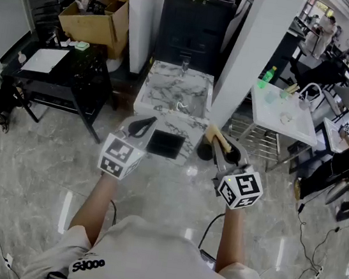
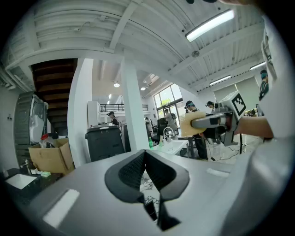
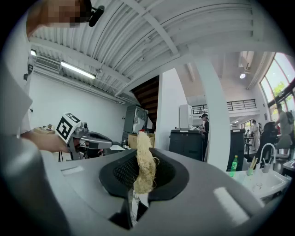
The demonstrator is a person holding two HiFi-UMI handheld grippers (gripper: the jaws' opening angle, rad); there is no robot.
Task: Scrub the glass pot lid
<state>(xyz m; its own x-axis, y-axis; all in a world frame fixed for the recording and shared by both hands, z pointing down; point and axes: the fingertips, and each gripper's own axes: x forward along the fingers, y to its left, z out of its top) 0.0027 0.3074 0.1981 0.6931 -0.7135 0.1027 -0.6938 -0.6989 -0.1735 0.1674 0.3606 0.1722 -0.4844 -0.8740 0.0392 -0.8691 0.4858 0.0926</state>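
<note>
I stand in front of a marble counter (image 1: 171, 96) and hold both grippers up at chest height. My left gripper (image 1: 148, 122) (image 2: 144, 154) has its jaws pressed together with nothing between them. My right gripper (image 1: 214, 135) (image 3: 144, 159) is shut on a tan fibrous scrubber (image 1: 216, 137) (image 3: 144, 166) that sticks up past the jaws. The left gripper view also catches the scrubber (image 2: 191, 123) off to the right. No glass lid can be made out; a black square tray (image 1: 165, 144) and a dark round object (image 1: 204, 151) lie at the counter's near end.
A black bin (image 1: 195, 16) stands behind the counter between white pillars (image 1: 255, 44). At the left are a black table (image 1: 74, 73) and a cardboard box (image 1: 98, 15). A white table (image 1: 284, 112) with a green bottle (image 1: 270, 74) is at the right. People sit nearby; cables cross the floor.
</note>
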